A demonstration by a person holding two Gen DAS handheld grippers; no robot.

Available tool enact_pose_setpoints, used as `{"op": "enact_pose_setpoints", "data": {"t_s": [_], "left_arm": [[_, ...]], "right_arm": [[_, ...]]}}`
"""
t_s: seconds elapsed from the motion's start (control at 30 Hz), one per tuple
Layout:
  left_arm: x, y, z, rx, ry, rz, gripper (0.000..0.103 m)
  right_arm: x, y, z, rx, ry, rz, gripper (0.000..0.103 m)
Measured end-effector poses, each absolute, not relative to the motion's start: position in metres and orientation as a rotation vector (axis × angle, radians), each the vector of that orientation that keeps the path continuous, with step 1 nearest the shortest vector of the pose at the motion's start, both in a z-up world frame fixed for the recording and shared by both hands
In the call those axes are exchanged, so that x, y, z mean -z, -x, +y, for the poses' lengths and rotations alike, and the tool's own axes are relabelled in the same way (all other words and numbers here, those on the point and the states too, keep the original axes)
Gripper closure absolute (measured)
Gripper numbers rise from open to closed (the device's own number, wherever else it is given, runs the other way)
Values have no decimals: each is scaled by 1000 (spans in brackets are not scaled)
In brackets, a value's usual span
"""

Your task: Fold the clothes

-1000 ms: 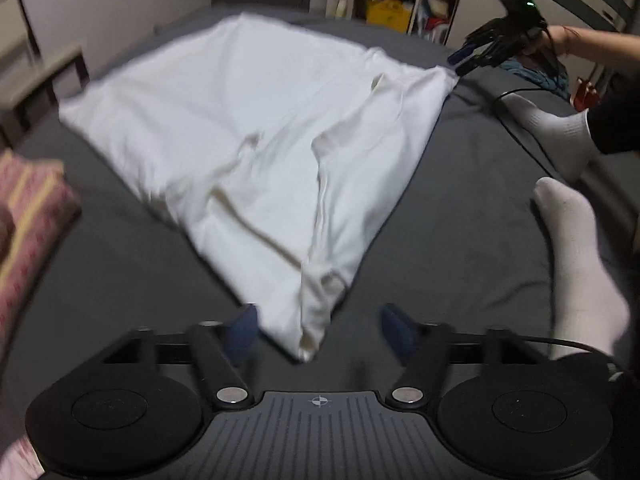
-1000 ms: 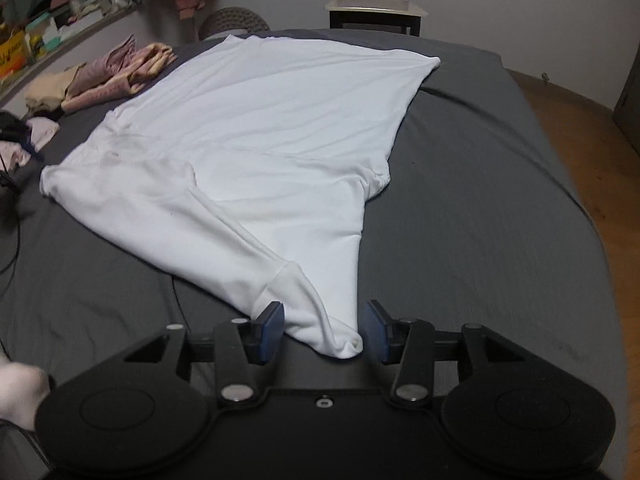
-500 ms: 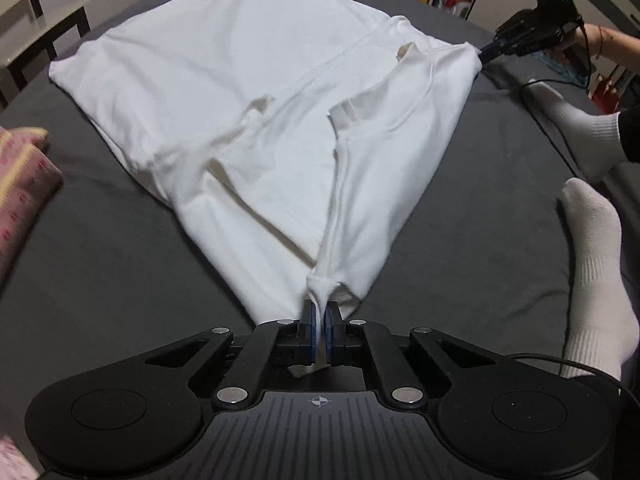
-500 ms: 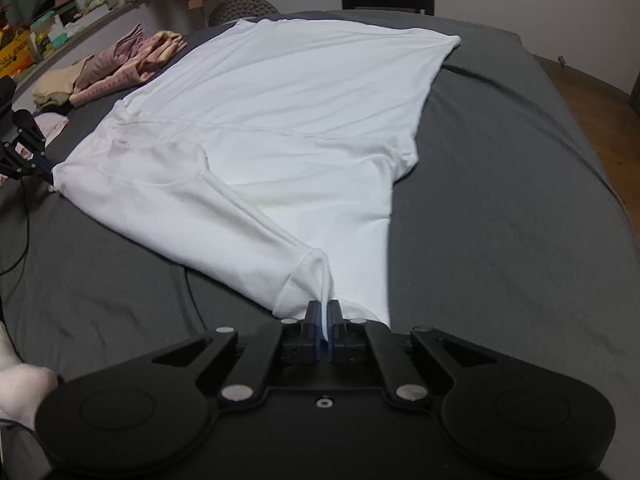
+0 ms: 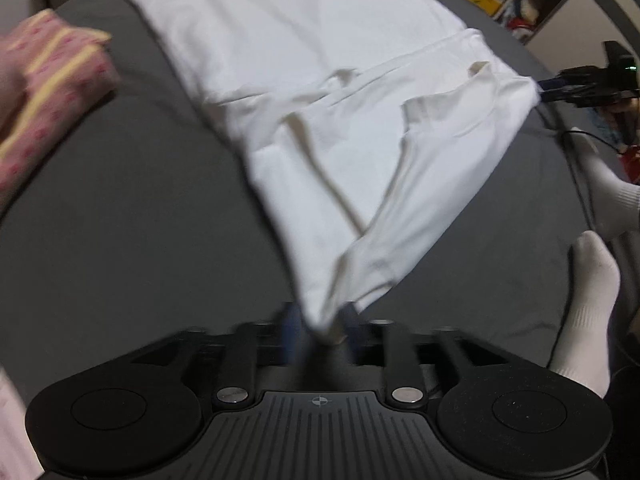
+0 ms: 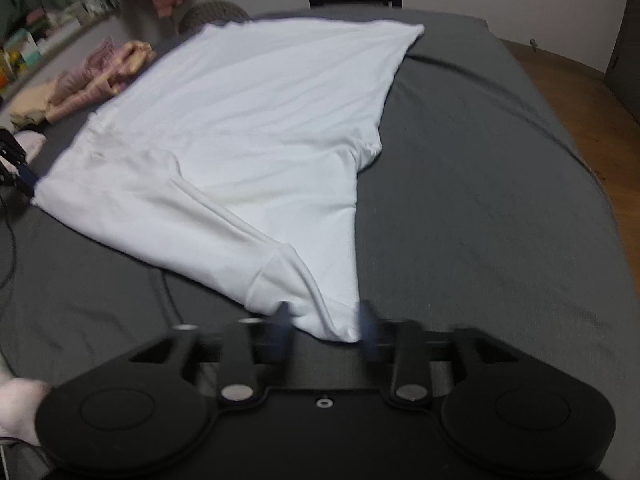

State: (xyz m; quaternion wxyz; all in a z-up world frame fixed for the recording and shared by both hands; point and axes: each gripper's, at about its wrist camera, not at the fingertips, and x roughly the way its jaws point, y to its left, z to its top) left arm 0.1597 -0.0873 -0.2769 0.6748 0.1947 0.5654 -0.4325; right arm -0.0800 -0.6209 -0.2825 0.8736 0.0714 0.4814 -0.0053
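White shirt (image 5: 332, 120) lies spread on the bed (image 5: 120, 220). Both jaws were pinching its corners half a second ago; now the left hand-held gripper (image 5: 318, 326) and right hand-held gripper (image 6: 326, 326) stand spread, corners resting between the fingers. Released, so the next fold can start.

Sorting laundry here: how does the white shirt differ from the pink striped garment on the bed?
The white shirt is plain; the pink striped garment is patterned. The shirt lies spread out, the pink garment looks folded compactly. Both rest on the grey bed.
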Motion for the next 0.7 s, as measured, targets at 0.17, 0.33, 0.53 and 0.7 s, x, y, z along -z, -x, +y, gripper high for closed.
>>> {"op": "enact_pose_setpoints", "data": {"t_s": [0.17, 0.33, 0.53, 0.7], "left_arm": [[252, -126, -76, 946, -658, 982, 44], [248, -41, -108, 969, -1038, 453, 44], [307, 31, -167, 884, -1547, 82, 44], [330, 37, -193, 884, -1591, 117, 44]], "right_arm": [[265, 95, -602, 28, 50, 903, 41], [278, 110, -514, -77, 665, 801, 41], [321, 114, -456, -161, 1135, 716, 41], [345, 102, -446, -115, 1247, 727, 40]]}}
